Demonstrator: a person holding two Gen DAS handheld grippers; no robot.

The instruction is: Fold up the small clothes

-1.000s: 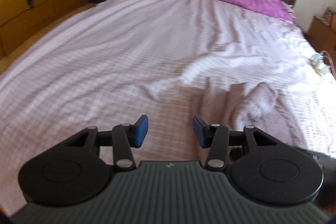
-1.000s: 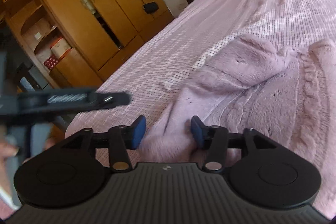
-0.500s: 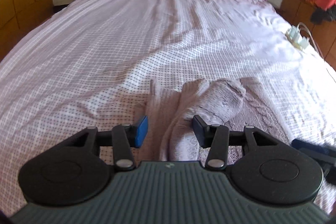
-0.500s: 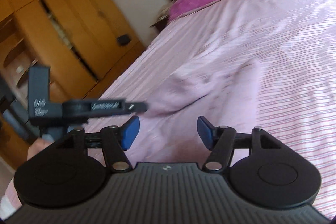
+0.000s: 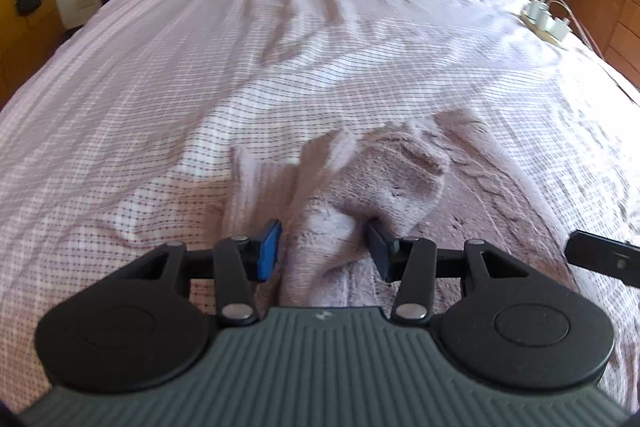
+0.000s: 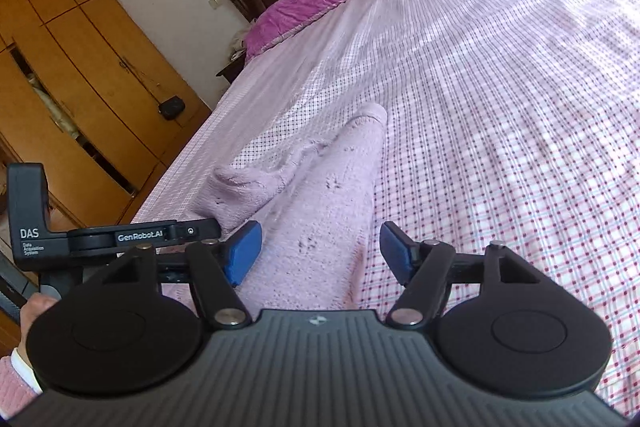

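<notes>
Checked pink bedsheet [image 5: 200, 87] covering the bed, fuzzy lilac garment [image 5: 384, 183] lying crumpled on its near part, left gripper [image 5: 324, 251] with fingers parted around a raised fold, not pinching, right gripper [image 6: 320, 253] spread wide over the garment's edge.

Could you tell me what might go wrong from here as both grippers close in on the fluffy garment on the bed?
1. The left gripper is open around a bunched fold of the garment; closing might pinch the checked sheet too.
2. The right gripper straddles a wide flat part, so it may catch only fluff.
3. The grippers sit close together and could bump.
</notes>
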